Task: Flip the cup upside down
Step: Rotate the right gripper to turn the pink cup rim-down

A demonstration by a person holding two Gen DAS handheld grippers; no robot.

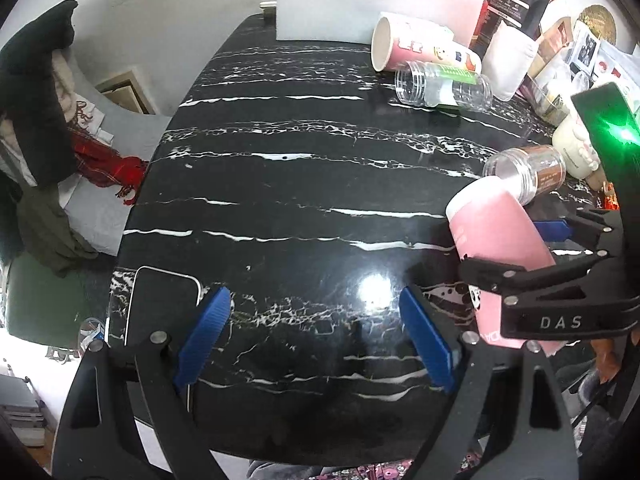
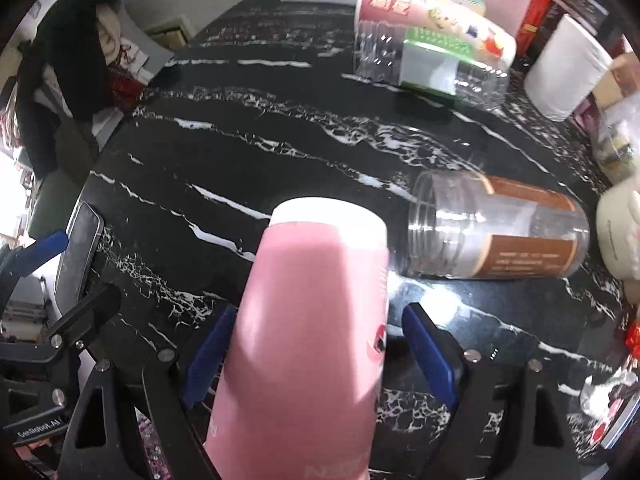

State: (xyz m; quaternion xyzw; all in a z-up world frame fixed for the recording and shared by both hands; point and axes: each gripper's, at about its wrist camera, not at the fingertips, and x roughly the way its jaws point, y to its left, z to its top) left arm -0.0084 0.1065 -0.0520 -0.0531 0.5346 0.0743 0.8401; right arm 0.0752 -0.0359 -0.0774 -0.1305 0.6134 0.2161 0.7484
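My left gripper hovers low with its blue fingers spread wide, nothing between them. My right gripper reaches forward on my right side, its fingers parted; I can't tell whether both are pressing.

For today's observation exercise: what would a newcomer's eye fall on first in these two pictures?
First, the pink cup between the fingers of the right gripper, pointing out over the black marble table. Next, the clear jar with a brown label lying on its side just beyond it. The left gripper is open, holding nothing.
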